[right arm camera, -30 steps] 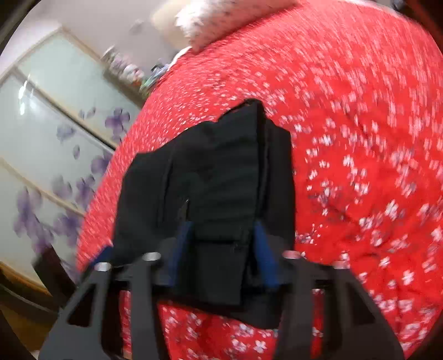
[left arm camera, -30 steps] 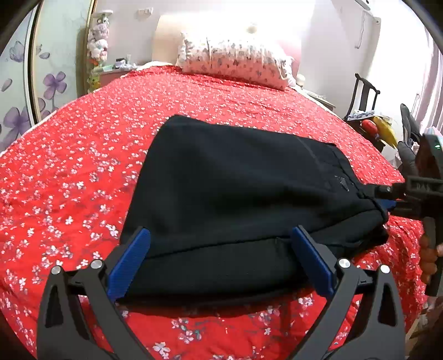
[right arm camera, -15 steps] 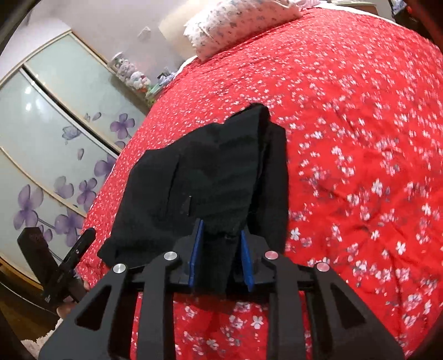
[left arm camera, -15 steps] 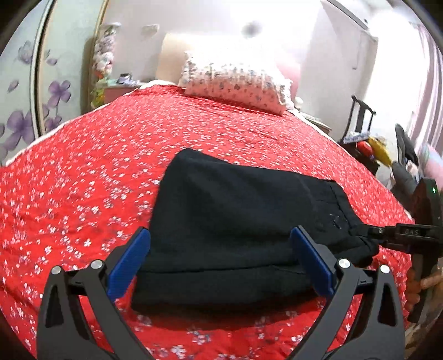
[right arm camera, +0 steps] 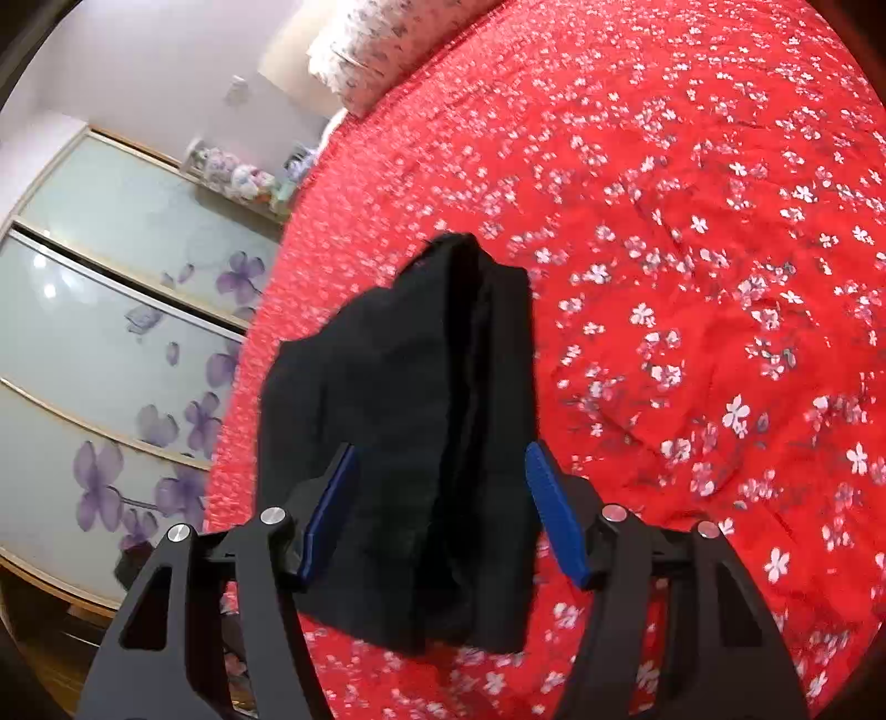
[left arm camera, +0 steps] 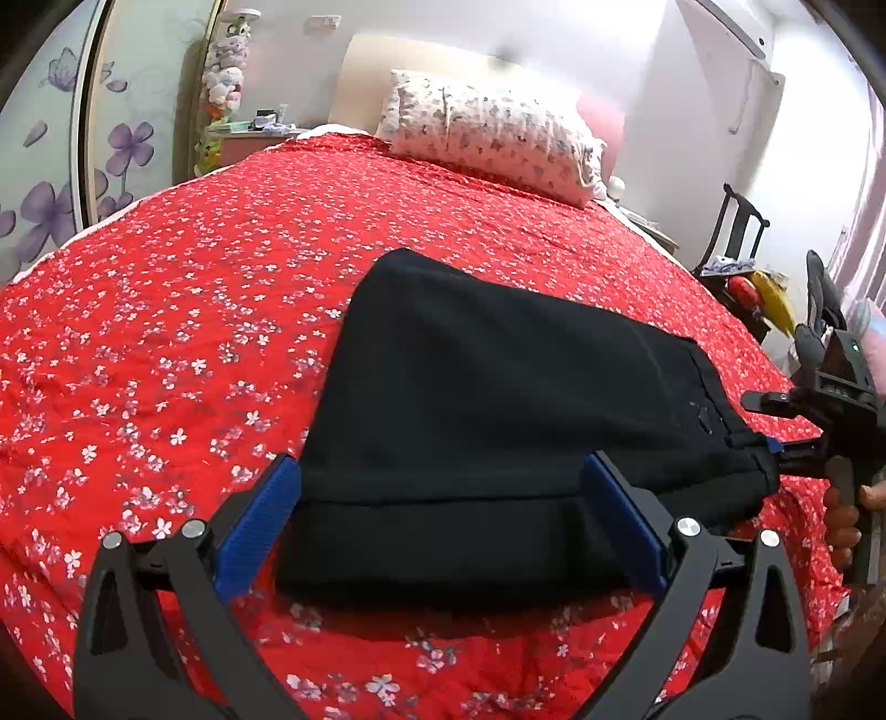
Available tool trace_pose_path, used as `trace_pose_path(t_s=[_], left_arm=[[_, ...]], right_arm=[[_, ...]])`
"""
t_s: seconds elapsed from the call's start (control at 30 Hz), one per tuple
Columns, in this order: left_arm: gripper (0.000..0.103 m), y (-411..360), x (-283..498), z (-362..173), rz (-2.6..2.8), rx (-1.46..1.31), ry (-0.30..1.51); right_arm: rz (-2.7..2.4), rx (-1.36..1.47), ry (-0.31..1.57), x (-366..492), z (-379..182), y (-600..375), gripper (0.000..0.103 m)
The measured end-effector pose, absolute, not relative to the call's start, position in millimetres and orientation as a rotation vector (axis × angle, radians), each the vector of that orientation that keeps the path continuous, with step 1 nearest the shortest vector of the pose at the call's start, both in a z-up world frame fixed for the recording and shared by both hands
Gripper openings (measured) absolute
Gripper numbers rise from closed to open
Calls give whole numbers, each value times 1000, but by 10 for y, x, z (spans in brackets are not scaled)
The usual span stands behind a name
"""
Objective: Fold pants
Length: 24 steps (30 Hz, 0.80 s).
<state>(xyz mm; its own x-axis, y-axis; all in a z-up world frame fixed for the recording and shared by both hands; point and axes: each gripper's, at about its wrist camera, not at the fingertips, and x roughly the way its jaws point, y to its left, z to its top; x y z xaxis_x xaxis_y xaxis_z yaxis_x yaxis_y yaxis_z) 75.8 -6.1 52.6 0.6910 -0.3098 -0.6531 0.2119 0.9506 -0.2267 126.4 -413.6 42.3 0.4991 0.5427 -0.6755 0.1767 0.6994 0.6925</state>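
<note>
Pants (left arm camera: 498,421) lie folded in a thick stack on the bedspread (left arm camera: 166,332), both tongs, left (left arm camera: 437,531) and right (right arm camera: 443,515), spread wide around near edges, apparently letting go.

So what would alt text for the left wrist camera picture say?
Folded black pants lie on a red flowered bedspread, framed by the open left gripper. The right gripper sits at the pants' right end; a floral pillow lies behind.

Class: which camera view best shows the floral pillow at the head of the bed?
The left wrist view: the floral pillow lies whole and sharp beyond the black pants. The right wrist view catches only a blurred part at its top edge.
</note>
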Motion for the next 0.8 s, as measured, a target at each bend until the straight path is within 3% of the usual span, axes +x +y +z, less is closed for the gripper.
trace_pose_path(t_s=[0.47,0.67,0.8], left_arm=[[101,-65,731,519,-287,-103,749],[101,-81,731,499,-281,-85,745],[101,-85,734,494,-279,-80,745]], right_arm=[[340,905,1025,1243,297,-4177,64],[337,632,1029,1222,452,-3939,64],[344,793,1053,1289,286,-4068,71]])
